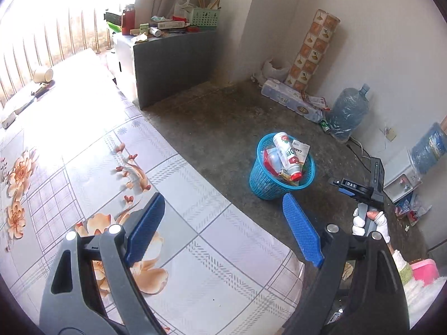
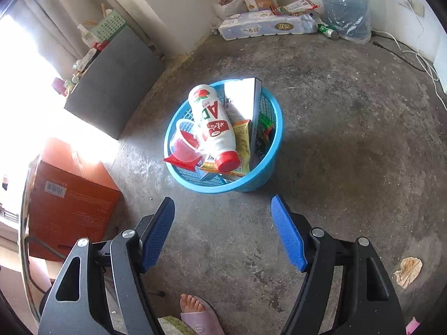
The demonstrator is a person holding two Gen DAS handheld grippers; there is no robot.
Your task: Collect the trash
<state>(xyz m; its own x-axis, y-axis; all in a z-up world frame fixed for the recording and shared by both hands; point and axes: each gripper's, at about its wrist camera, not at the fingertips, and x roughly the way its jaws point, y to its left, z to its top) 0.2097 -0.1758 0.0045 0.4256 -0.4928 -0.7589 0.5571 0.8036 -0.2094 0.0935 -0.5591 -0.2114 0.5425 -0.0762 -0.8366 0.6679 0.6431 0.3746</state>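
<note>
A blue mesh basket (image 2: 251,181) stands on the concrete floor, filled with trash: a white bottle with a red cap (image 2: 215,128), a clear cup (image 2: 185,142), a flat white box (image 2: 243,103) and wrappers. My right gripper (image 2: 222,198) hangs open and empty just short of the basket. A crumpled tan paper (image 2: 408,272) lies on the floor to its right. My left gripper (image 1: 223,195) is open and empty above the edge of the floral-cloth table (image 1: 83,153), with the basket (image 1: 265,181) beyond it. A gloved hand (image 1: 363,220) grips the right gripper's handle.
A grey cabinet (image 2: 111,89) piled with clutter stands left of the basket, and a red-brown box (image 2: 69,201) nearer. A toilet-paper pack (image 2: 265,28), a wrapped water jug (image 2: 346,5) and cables line the far wall. A person's slippered foot (image 2: 195,310) is below the right gripper.
</note>
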